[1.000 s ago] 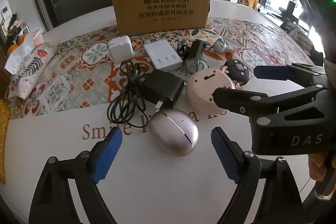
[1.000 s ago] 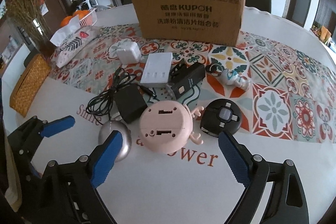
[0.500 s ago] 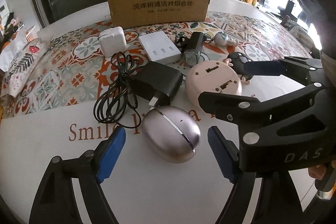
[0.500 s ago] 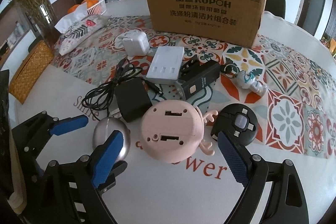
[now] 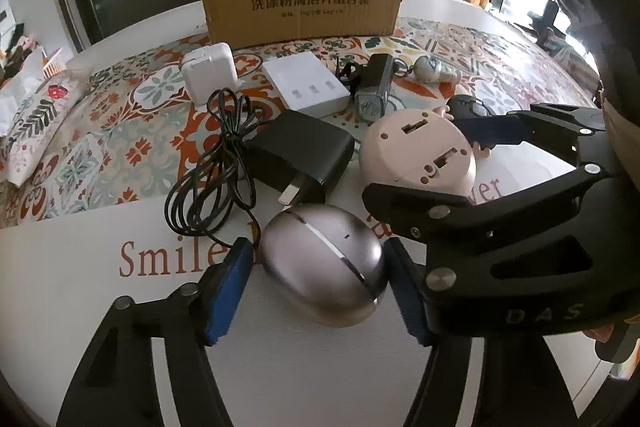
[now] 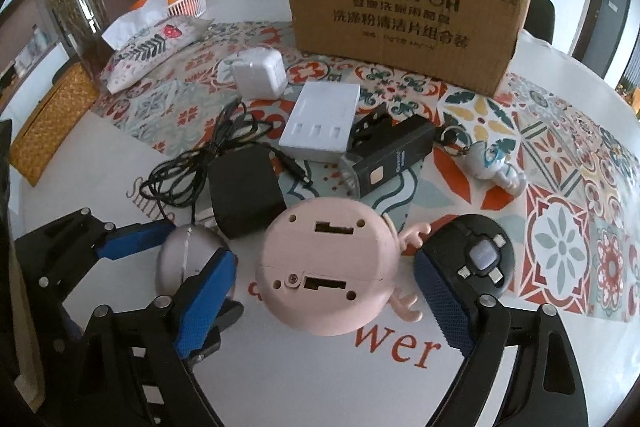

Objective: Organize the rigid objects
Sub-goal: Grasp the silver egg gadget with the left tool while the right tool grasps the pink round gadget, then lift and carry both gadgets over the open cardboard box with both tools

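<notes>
A silver egg-shaped case (image 5: 324, 267) lies on the white table between the blue pads of my left gripper (image 5: 317, 261). Its jaws are closing and the pads stand right at the egg's sides, with a thin gap on the left. Beside it, a round pink device (image 6: 324, 267) with small antlers lies face down between the pads of my right gripper (image 6: 324, 267). Those jaws are also closing, with clear gaps on both sides. The right gripper's frame (image 5: 500, 227) crosses the left wrist view, and one blue left finger (image 6: 136, 243) shows beside the egg (image 6: 184, 259).
A black round gadget (image 6: 476, 259) sits just behind the right finger. Behind lie a black power adapter (image 5: 300, 155) with coiled cable, a white charger (image 5: 210, 71), a white flat box (image 5: 308, 87), a black lamp (image 6: 388, 155), a small figure keychain (image 6: 496, 167) and a cardboard box (image 6: 404, 15).
Both grippers have come down closer to the table. The left jaws have narrowed from wide apart to the egg's sides. The right jaws have narrowed a little around the pink device.
</notes>
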Demonstrator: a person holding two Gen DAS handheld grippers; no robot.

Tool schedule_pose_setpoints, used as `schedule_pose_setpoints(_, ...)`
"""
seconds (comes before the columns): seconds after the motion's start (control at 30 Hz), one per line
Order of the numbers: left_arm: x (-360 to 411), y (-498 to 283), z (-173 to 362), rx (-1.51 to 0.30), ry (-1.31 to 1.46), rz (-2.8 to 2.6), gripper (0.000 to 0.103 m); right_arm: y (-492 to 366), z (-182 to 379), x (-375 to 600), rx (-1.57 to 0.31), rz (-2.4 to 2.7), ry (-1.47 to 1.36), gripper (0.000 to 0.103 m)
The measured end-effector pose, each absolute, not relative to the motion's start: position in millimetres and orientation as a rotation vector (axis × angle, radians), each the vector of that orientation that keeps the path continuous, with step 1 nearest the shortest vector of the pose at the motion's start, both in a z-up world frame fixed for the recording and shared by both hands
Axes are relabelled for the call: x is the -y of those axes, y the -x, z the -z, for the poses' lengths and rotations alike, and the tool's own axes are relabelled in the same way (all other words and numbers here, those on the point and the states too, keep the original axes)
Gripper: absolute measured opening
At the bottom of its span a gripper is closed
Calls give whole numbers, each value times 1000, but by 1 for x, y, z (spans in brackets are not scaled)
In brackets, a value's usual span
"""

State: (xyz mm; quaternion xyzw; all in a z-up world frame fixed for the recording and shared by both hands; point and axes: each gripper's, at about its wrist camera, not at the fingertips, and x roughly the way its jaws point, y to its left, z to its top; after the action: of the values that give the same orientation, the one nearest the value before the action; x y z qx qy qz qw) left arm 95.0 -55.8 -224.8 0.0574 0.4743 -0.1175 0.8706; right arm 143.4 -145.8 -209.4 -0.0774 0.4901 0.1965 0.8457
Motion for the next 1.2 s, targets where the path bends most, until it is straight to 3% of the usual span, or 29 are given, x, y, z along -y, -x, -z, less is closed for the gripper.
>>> schedule_pose_setpoints(0.73,41,-85,215,-944,-128,252,60,-137,213,144,-1031,-367,139,81)
schedule_pose_setpoints(1.2,25,-81,180,-873,-127,223,60,-127,178,146,-960,-292,107,80)
